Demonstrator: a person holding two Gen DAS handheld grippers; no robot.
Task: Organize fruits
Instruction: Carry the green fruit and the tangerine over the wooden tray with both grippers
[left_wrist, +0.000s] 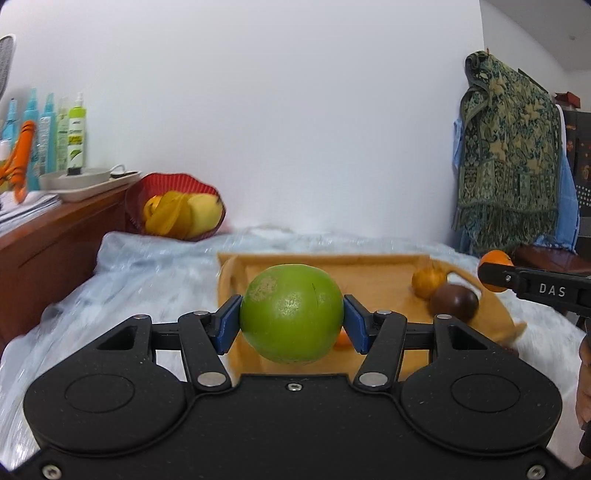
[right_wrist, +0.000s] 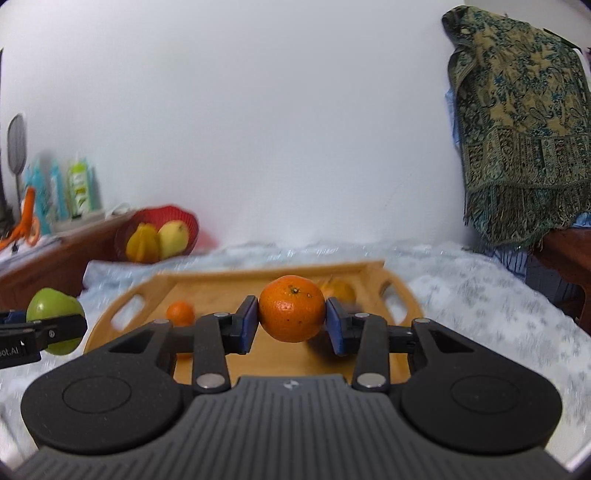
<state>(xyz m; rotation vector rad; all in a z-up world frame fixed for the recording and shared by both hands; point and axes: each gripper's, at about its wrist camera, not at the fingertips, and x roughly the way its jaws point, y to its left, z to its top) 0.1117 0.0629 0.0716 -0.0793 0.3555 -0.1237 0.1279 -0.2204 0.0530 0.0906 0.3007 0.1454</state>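
Observation:
My left gripper is shut on a large green fruit and holds it above the near part of a wooden tray. My right gripper is shut on an orange above the same tray. On the tray lie a small orange fruit, a dark brown fruit and a small orange. A red basket with yellow fruits stands at the back left. The right gripper with its orange shows at the right of the left wrist view.
The tray rests on a pale blue patterned bedcover. A wooden side table at the left carries bottles, a white dish and orange scissors. A patterned green shawl hangs at the right. A white wall stands behind.

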